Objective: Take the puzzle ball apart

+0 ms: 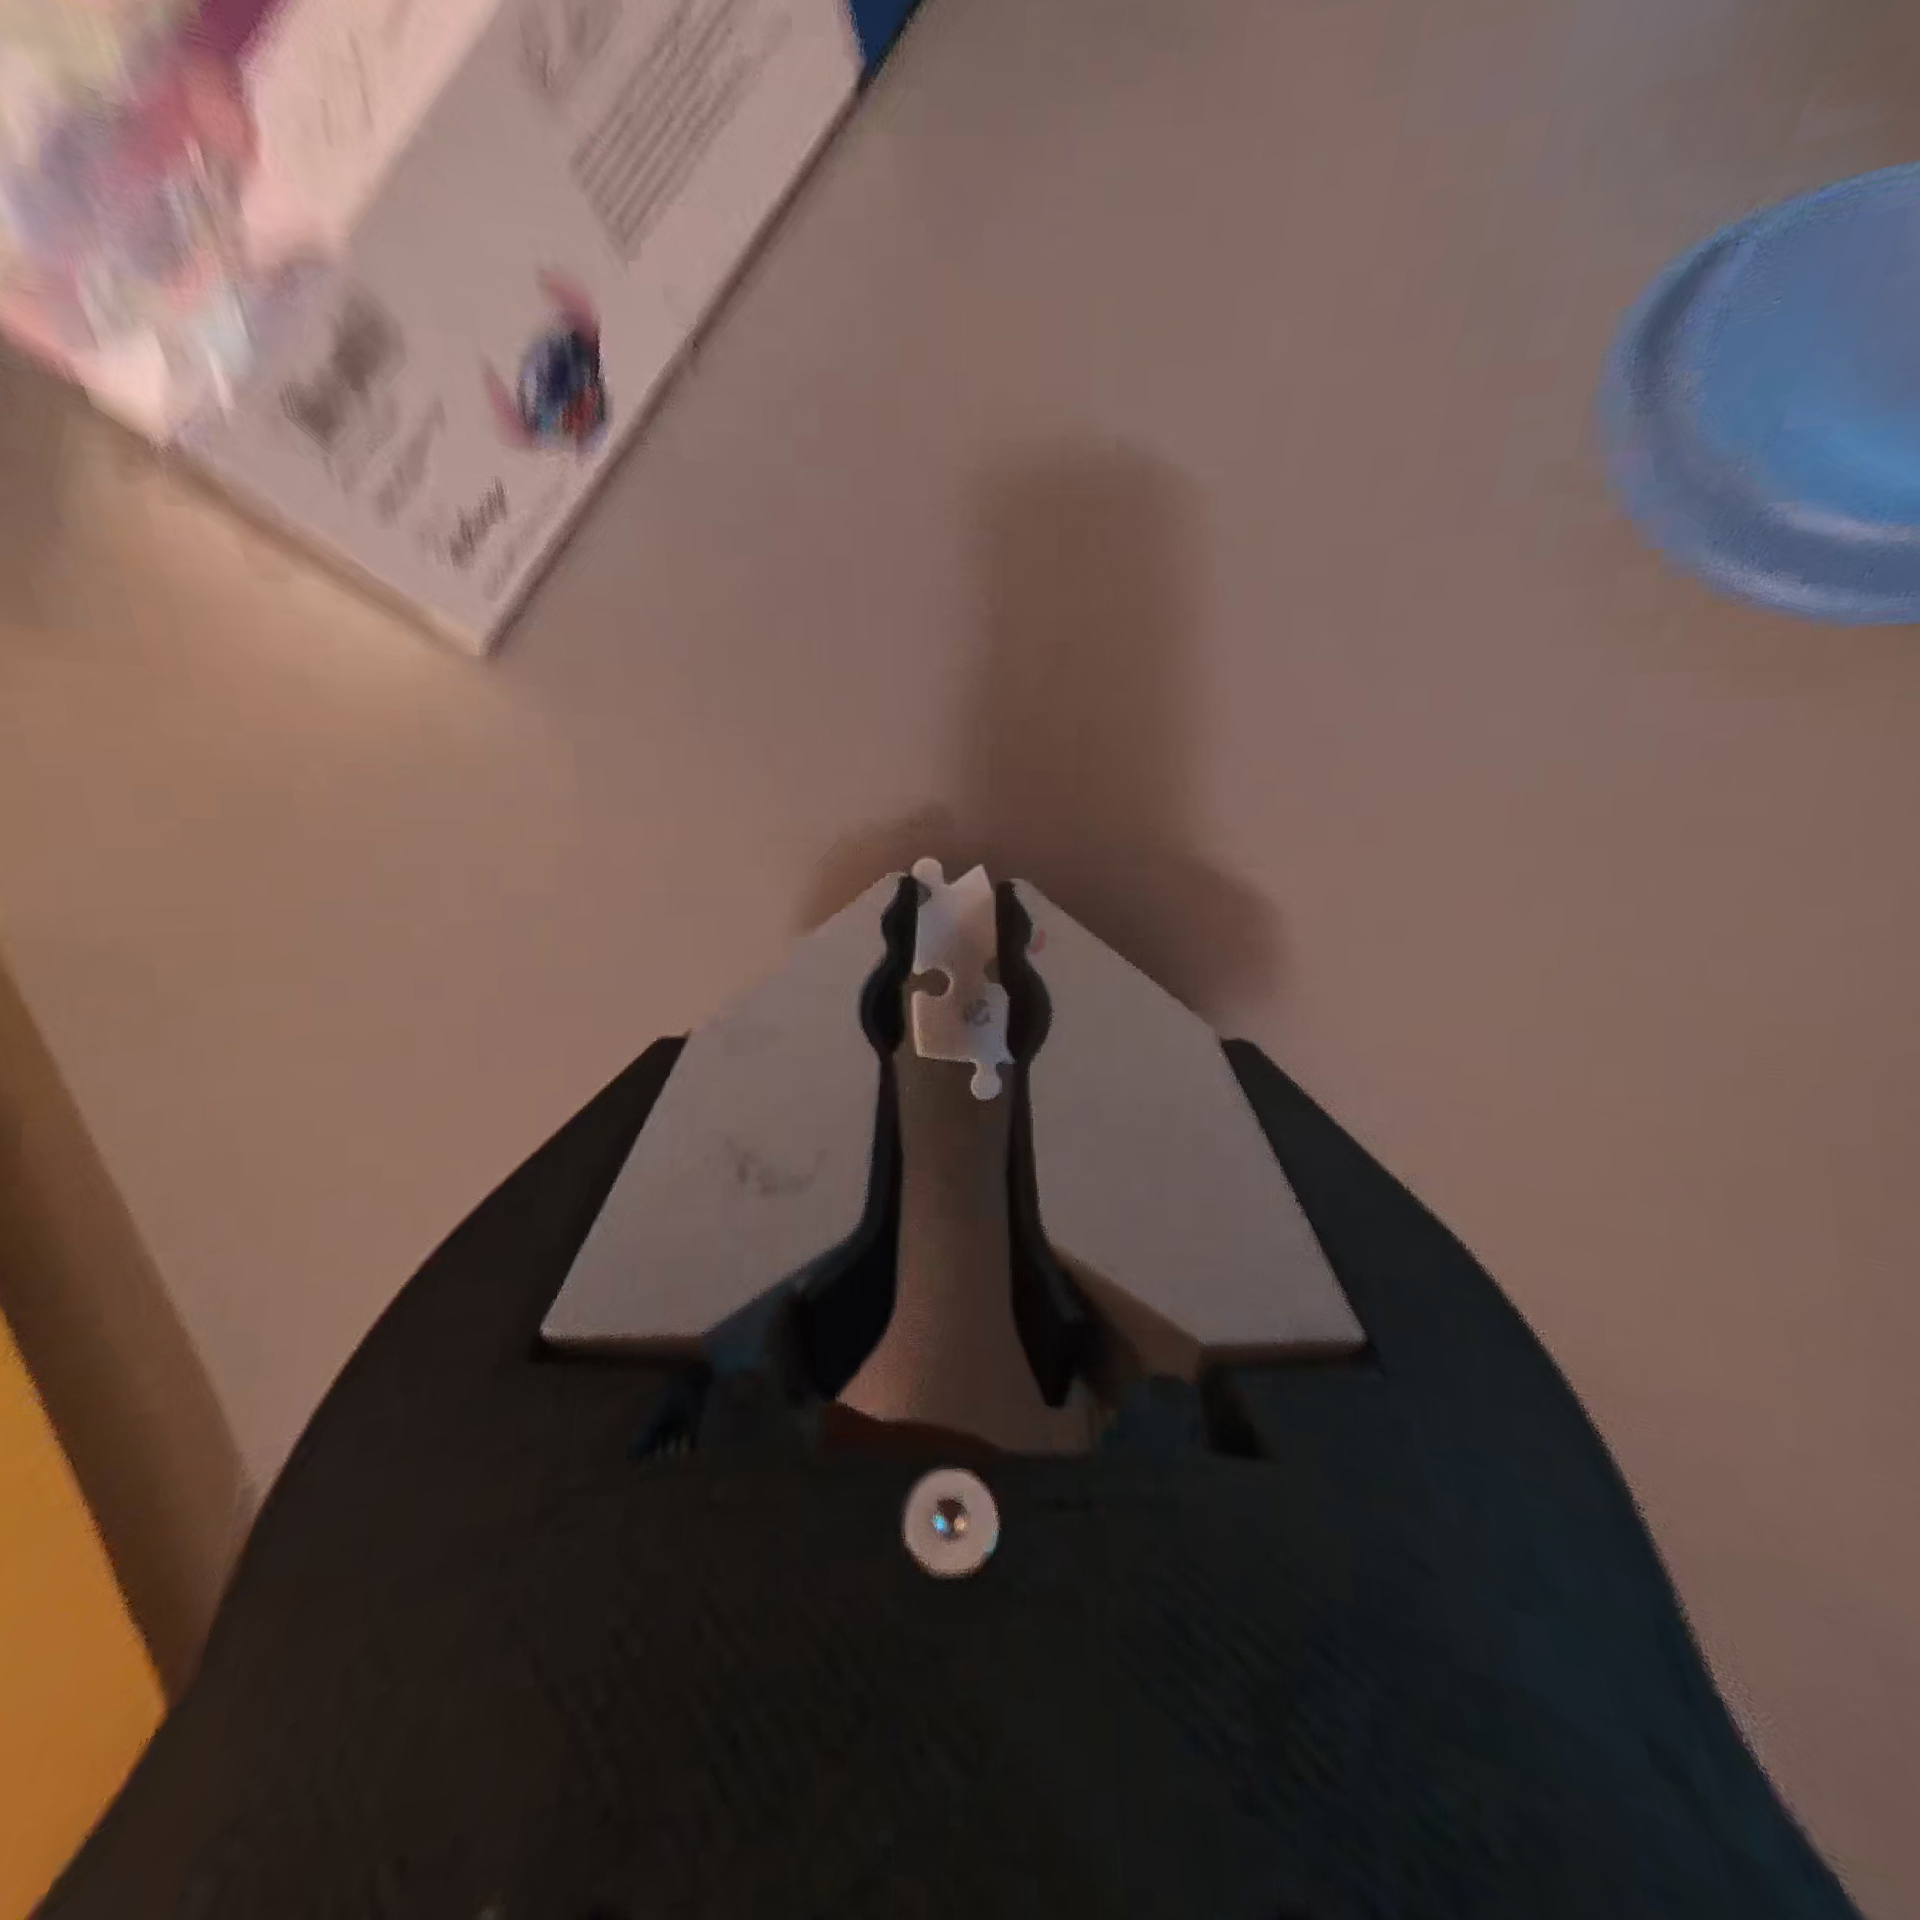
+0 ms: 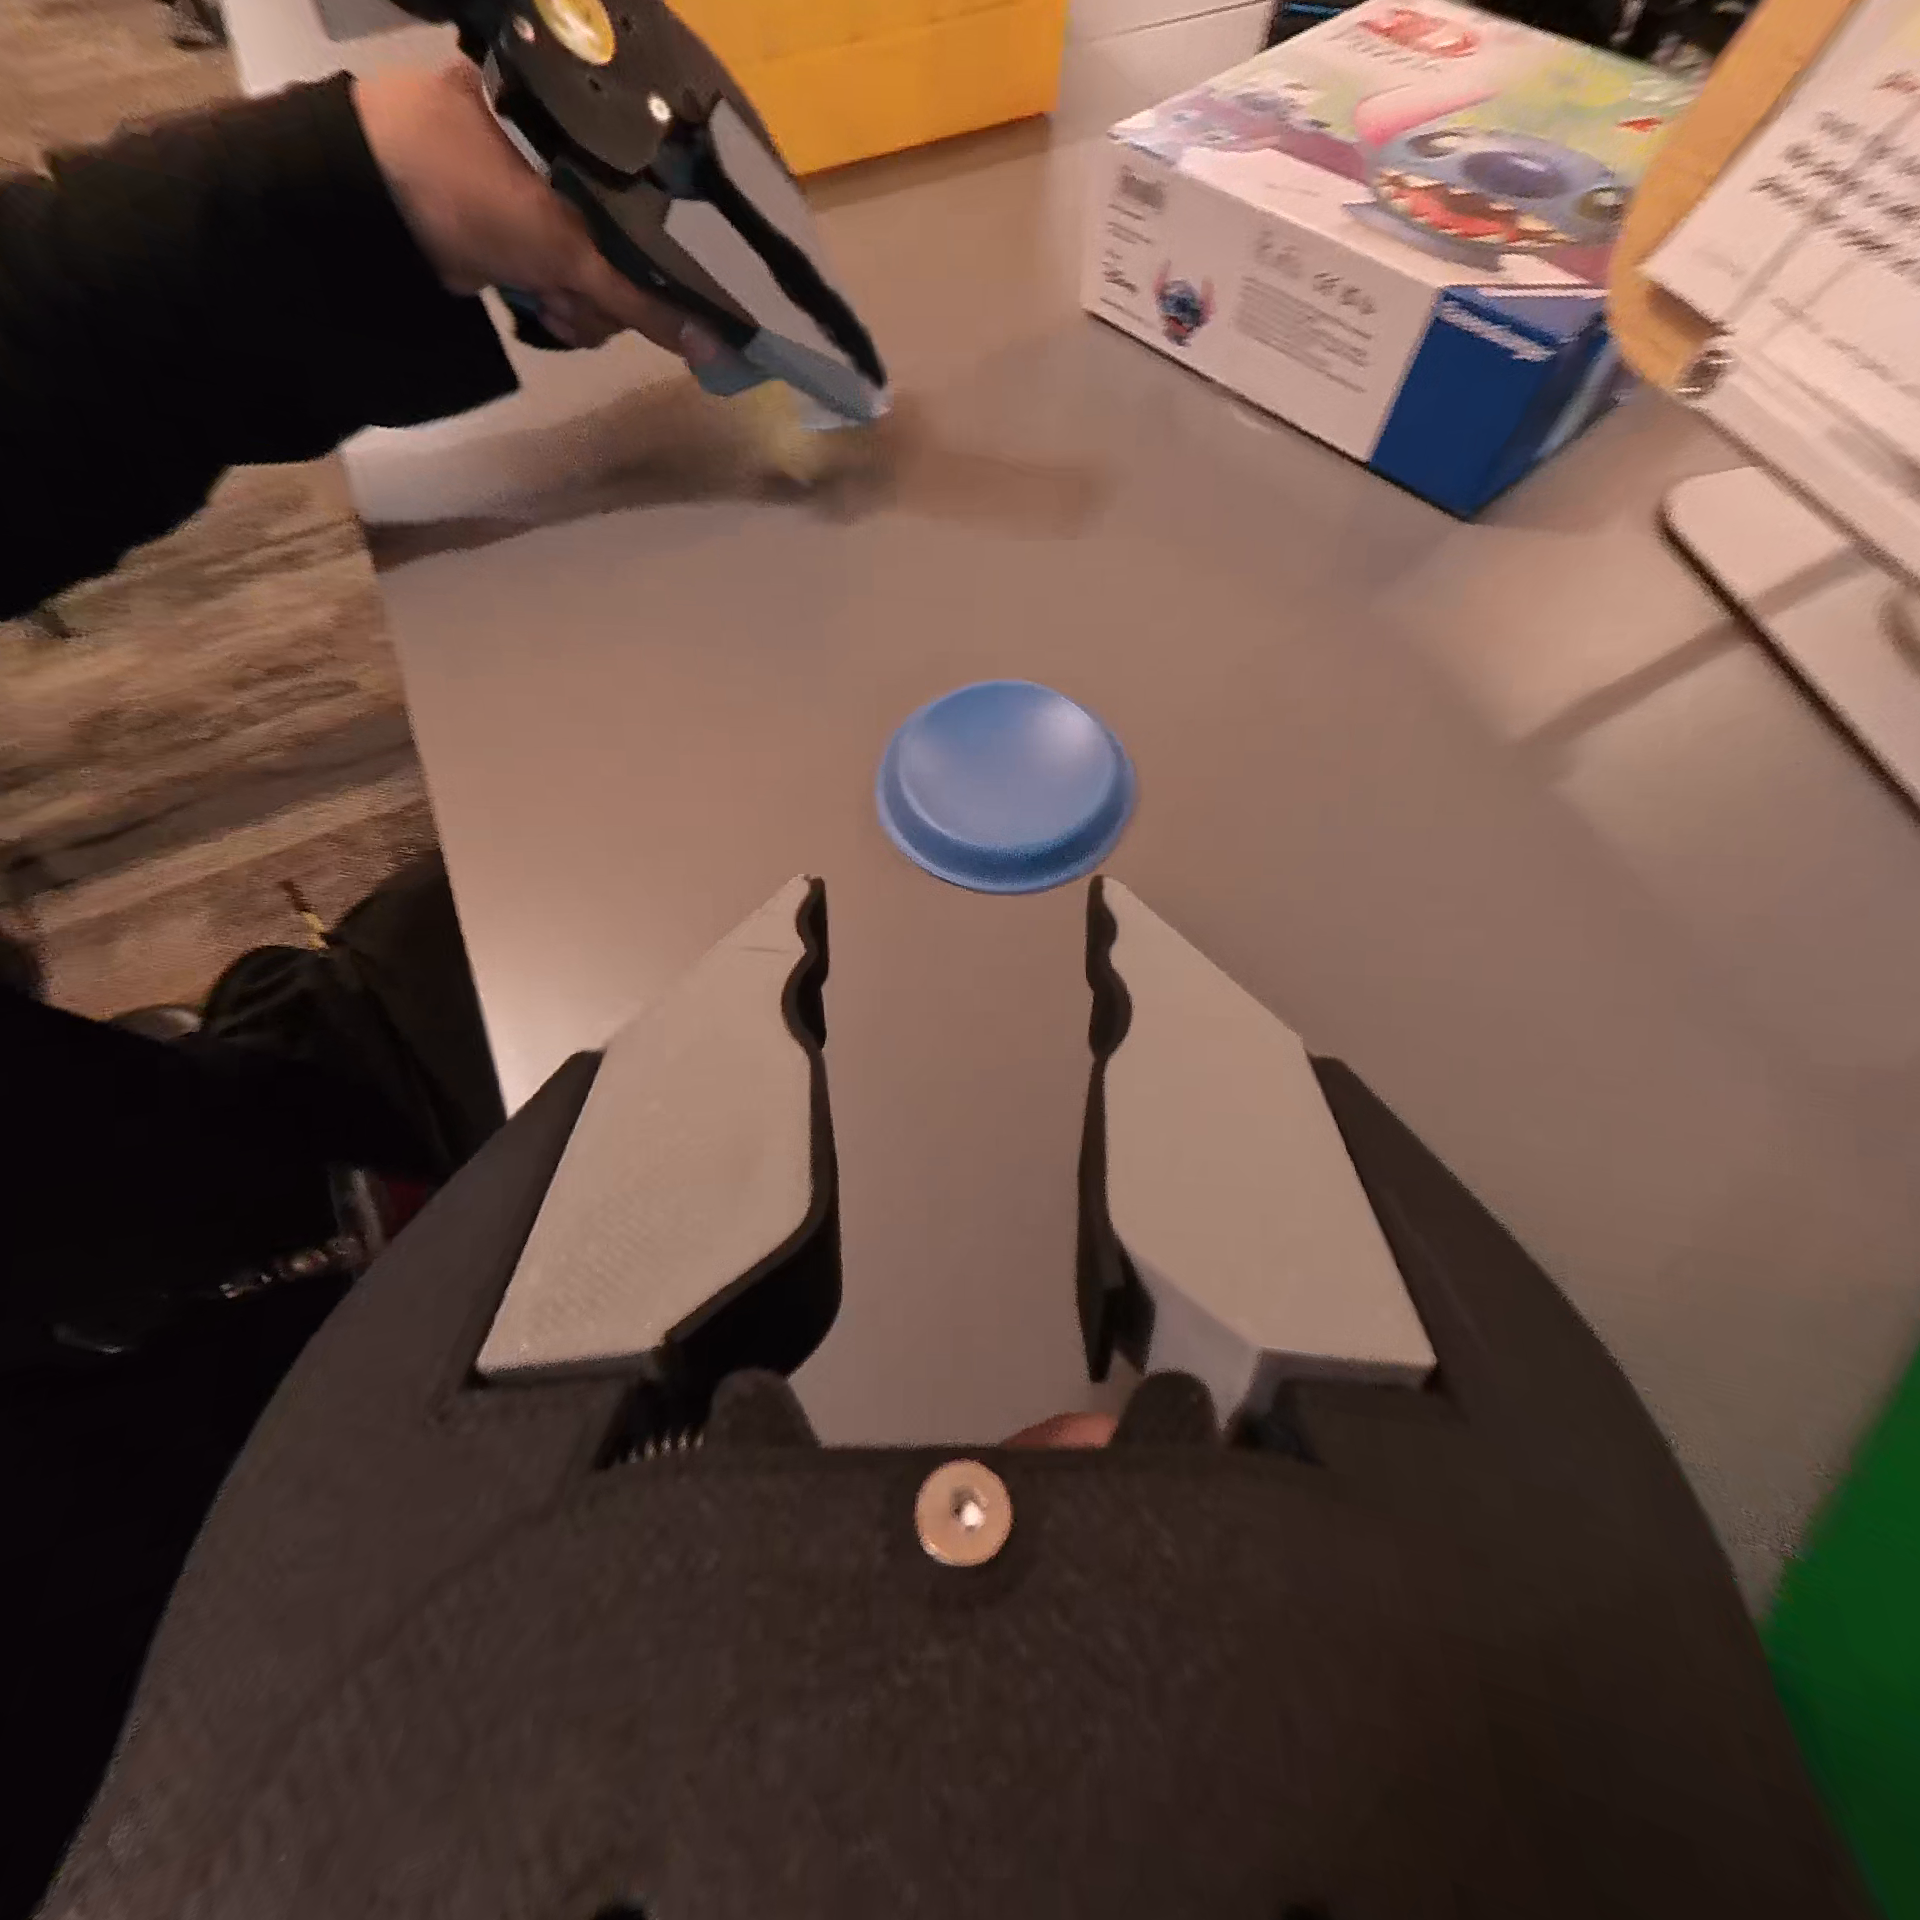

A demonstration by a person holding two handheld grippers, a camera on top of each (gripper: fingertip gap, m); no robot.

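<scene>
Between the fingers of the left claw (image 1: 958, 894) sits a white puzzle piece (image 1: 956, 977), clenched above the bare table (image 1: 1351, 727), puzzle box (image 1: 540, 343) beyond. Over mid-table, the right claw (image 2: 956, 896) hangs released, a blue dish (image 2: 1003, 784) just ahead, untouched.

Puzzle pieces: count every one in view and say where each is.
2. Both white puzzle pieces, joined together, stand between the left gripper's fingertips above the table. None lie loose on the table; more may be hidden inside the puzzle box.
</scene>
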